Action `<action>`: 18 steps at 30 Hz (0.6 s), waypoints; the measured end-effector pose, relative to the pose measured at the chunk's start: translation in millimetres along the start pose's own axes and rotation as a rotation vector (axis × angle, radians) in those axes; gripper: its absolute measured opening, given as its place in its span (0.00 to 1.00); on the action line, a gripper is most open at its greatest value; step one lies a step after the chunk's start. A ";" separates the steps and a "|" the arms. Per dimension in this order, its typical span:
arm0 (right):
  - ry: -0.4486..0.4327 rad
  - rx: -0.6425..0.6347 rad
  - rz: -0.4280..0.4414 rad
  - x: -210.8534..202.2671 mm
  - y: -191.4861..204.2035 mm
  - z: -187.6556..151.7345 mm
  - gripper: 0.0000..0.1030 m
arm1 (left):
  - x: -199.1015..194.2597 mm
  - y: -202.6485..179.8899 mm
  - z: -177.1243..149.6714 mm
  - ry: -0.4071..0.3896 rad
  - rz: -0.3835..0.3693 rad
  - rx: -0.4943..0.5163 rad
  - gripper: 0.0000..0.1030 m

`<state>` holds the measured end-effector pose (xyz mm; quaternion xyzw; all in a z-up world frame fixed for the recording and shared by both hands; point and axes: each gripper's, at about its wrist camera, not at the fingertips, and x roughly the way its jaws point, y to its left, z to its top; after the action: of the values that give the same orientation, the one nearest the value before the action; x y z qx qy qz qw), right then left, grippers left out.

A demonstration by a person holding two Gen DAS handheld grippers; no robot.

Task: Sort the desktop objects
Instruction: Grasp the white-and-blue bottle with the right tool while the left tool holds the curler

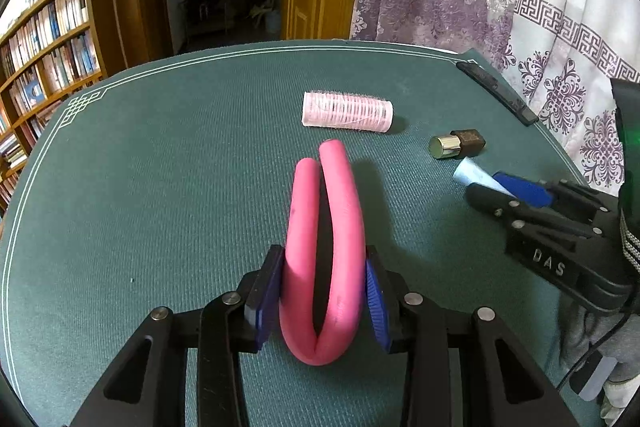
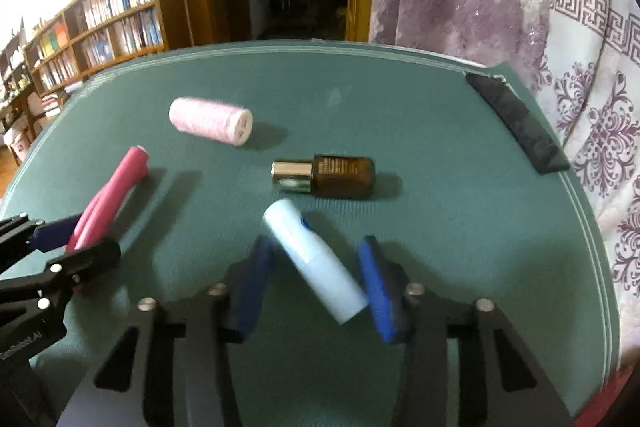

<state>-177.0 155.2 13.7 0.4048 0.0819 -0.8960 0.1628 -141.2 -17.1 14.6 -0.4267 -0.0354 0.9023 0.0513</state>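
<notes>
Clamped between the blue pads of the left gripper (image 1: 320, 301) is a pink foam roller (image 1: 324, 259), folded into a U, its bend held at the jaws and its two ends laid forward on the green tabletop (image 1: 160, 187). On the right, a pale blue tube (image 2: 316, 261) is seen lying slantwise between the fingers of the right gripper (image 2: 316, 287); in the blurred right wrist view the left pad appears to be touched by the tube's upper part and the right pad by its lower end. Beyond the tube, a brown bottle (image 2: 332, 175) with a gold cap is laid on its side, and a pale pink hair roller (image 2: 211, 121) is set farther back. A dark bar (image 2: 516, 123) is placed at the tabletop's far right edge.
</notes>
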 end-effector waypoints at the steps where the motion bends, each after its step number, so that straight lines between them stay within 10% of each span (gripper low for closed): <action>1: 0.001 -0.001 -0.006 -0.7 0.4 -1.6 0.20 | -0.5 0.5 -0.3 -0.001 -0.002 -0.002 0.39; 18: -0.139 0.170 0.069 -116.2 -17.0 -49.9 0.20 | -35.7 -28.1 -2.4 -0.038 -0.071 0.049 0.38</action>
<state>-76.4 211.2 68.5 0.3568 -0.0198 -0.9195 0.1640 -115.1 6.4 43.4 -0.4065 -0.0294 0.9084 0.0932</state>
